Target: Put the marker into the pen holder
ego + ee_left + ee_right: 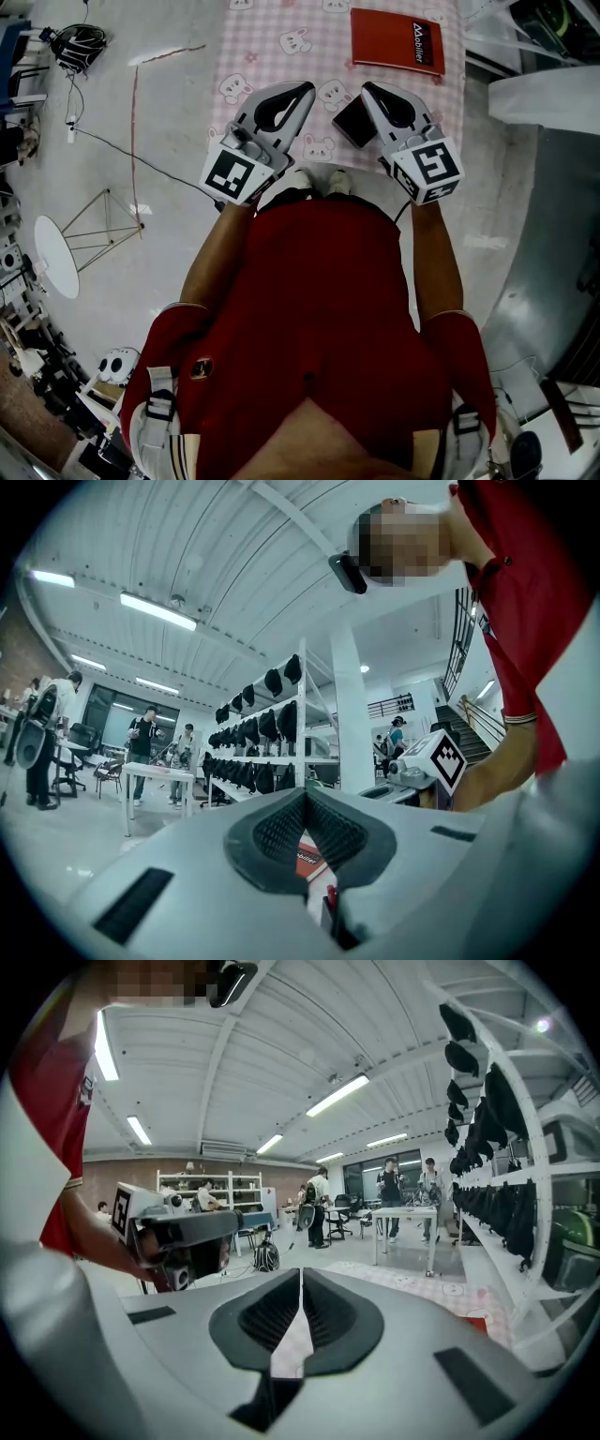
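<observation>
Between left tongs [307, 90] and right tongs [369, 90], black pen holder [352, 123], both closed.

Your left hand-held gripper [302, 92] and your right hand-held gripper [371, 92] are side by side above the near edge of the bench [281, 47]. The pen holder [352, 122] stands on the bench between them, just beside the right one. Behind it, further right, lies a booklet [397, 40].
</observation>
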The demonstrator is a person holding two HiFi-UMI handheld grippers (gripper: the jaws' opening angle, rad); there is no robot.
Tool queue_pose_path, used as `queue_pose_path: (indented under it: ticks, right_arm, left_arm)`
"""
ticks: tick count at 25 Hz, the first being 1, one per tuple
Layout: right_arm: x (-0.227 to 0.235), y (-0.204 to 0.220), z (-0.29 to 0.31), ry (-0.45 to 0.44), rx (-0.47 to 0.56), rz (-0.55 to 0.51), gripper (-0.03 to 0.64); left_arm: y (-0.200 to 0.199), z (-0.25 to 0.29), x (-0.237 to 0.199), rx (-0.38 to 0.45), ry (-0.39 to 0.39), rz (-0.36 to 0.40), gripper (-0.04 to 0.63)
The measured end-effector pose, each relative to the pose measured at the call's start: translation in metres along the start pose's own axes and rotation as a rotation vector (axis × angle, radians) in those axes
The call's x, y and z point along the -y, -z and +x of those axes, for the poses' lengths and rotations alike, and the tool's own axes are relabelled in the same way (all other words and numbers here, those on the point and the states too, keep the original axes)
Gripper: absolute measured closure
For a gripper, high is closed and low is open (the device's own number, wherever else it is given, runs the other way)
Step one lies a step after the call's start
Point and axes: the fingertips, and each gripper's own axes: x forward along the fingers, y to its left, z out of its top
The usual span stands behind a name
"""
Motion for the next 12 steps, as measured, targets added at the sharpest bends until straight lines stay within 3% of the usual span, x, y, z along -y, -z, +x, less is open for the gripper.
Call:
queue_pose_path:
  ticks: [12]
  right_arm:
    - [-0.038, -0.037, -0.024, -0.017, 0.143, 0.003, 0.617]
  left_arm:
    - [-0.006, -0.004, 0.020, 0.011, 0.037, 0.007, 0.589]
